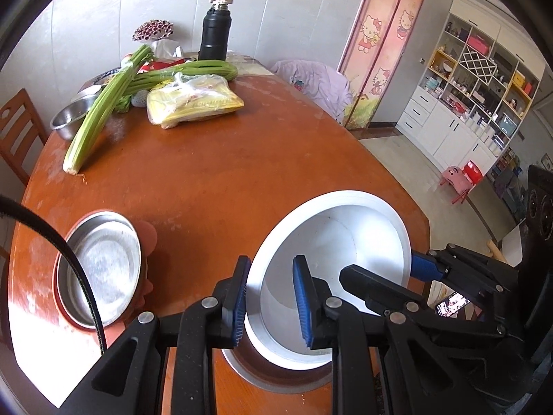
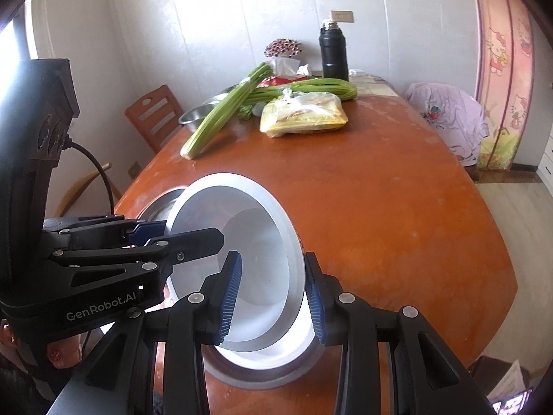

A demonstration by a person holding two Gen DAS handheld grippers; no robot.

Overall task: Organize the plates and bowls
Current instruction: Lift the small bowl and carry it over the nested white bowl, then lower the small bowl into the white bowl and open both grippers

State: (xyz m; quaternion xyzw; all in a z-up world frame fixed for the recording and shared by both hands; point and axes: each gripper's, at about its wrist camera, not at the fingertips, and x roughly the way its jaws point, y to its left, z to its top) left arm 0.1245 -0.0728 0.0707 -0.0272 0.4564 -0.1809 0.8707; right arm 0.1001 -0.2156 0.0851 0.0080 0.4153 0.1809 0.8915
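On the orange table (image 1: 242, 173), both grippers pinch the white bowl's (image 1: 331, 242) rim, steel dish (image 1: 100, 269) beside, celery (image 1: 100, 110) beyond.

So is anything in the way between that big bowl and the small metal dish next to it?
Nothing visible. The left gripper and right gripper grip the big bowl by its rim, and only bare table lies between it and the metal dish. The celery lies at the far end.

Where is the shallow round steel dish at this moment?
In the left wrist view, the shallow round steel dish sits on the orange table at lower left, left of the white metal basin held by both grippers.
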